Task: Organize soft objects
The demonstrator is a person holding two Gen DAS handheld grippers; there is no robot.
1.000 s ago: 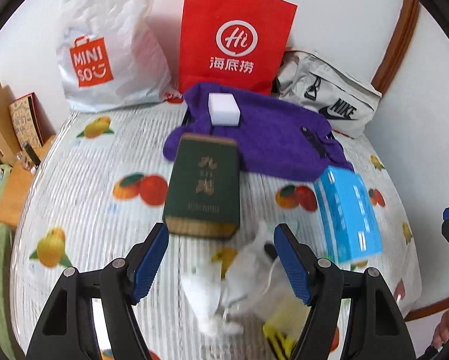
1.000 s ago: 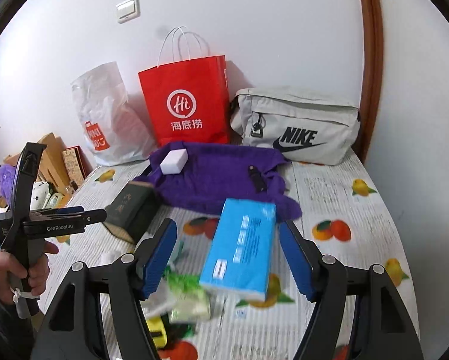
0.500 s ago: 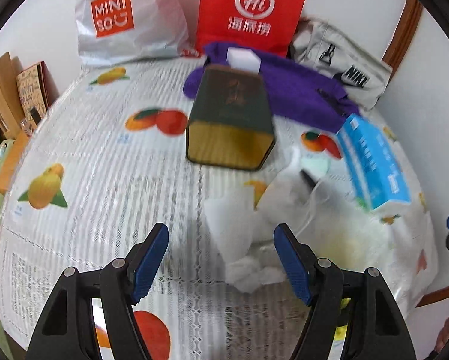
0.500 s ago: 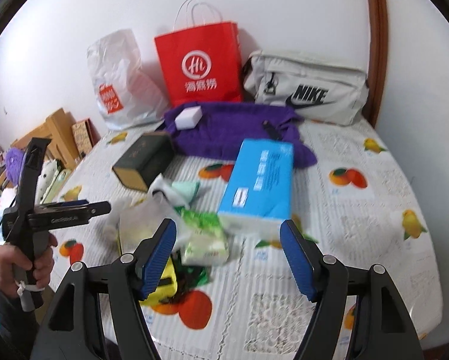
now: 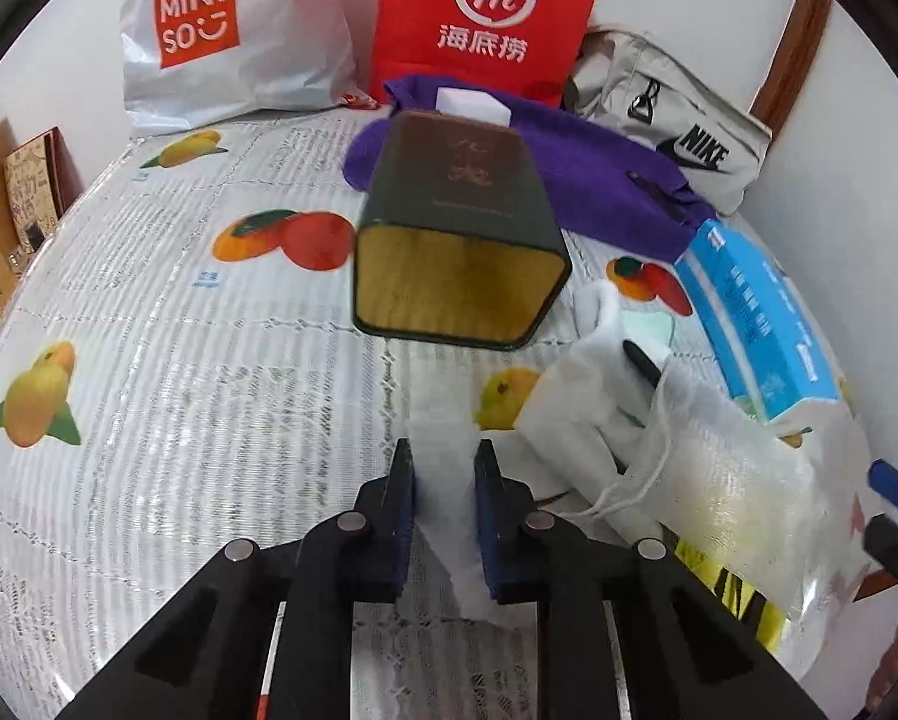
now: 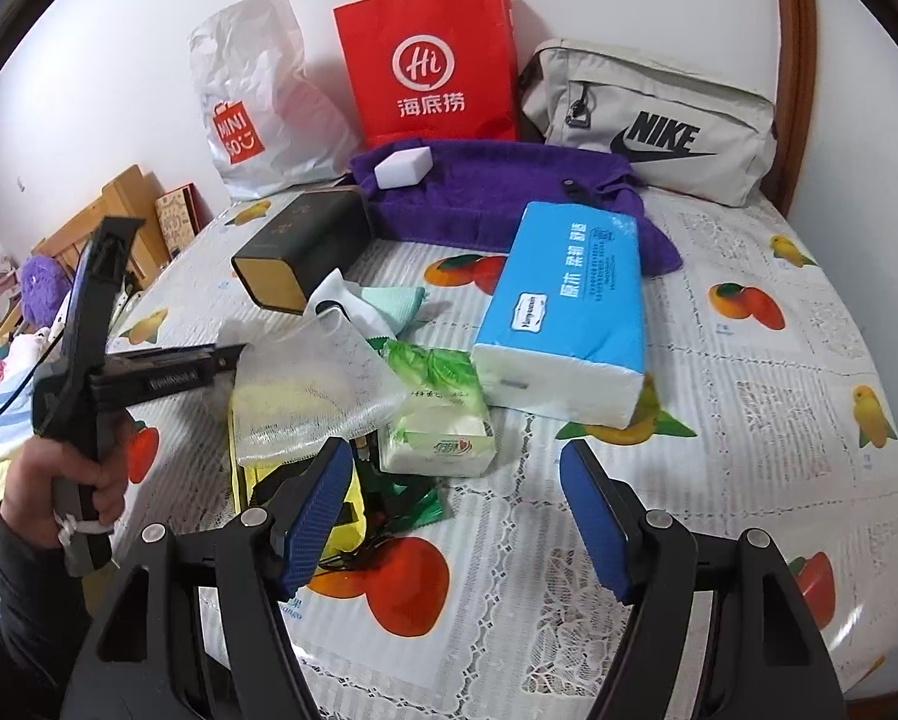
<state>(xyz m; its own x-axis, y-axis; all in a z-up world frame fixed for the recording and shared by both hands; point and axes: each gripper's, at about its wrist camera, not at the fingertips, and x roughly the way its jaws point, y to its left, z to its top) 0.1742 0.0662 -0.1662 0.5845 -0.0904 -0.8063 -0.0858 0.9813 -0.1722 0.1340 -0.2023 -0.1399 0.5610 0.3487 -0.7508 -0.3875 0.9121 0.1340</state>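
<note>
Jaws on the left gripper (image 5: 444, 483) have just been closing and now pinch a white tissue (image 5: 446, 468) lying on the fruit-print tabletop (image 5: 167, 360). Right gripper (image 6: 456, 486) jaws stand wide apart, nothing between them (hovering over the cloth). Just ahead of it: green tissue pack (image 6: 437, 414), mesh pouch (image 6: 311, 384), blue tissue box (image 6: 568, 306). Dark green tin (image 5: 460, 228) lies beyond the pinched tissue, purple towel (image 5: 592, 174) behind it, bags along the wall.
</note>
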